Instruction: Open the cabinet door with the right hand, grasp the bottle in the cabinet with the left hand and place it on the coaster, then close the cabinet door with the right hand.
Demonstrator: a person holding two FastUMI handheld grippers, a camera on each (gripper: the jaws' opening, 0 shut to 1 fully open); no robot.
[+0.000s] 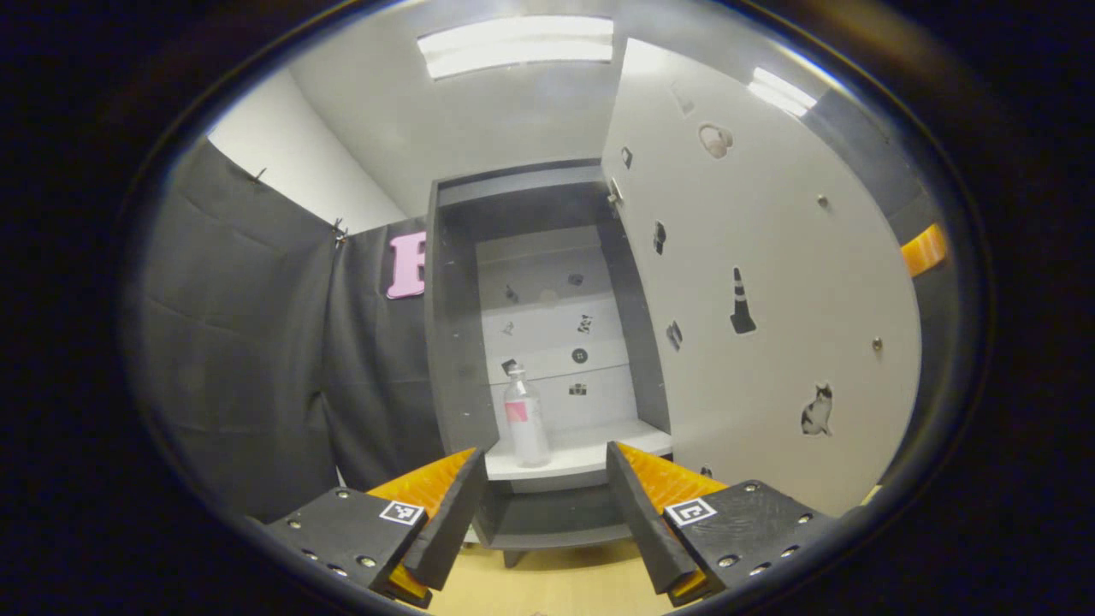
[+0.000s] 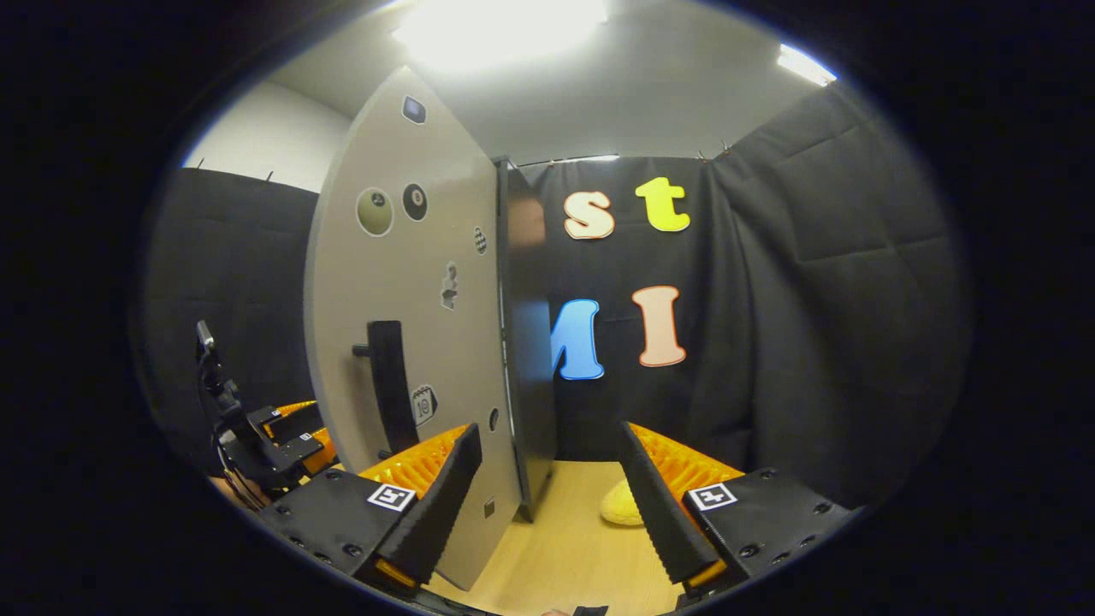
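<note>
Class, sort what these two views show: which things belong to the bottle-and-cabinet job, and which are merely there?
Belong to the job:
bottle
cabinet
cabinet door
door handle
left gripper
right gripper

Merely there:
stickers
yellow object, possibly the coaster

coaster (image 2: 623, 505) half hidden behind claw finger

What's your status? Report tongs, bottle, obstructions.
Left tongs open, facing the bottle. Right tongs open, at the open door's edge. Bottle upright on the cabinet shelf. Nothing between.
</note>
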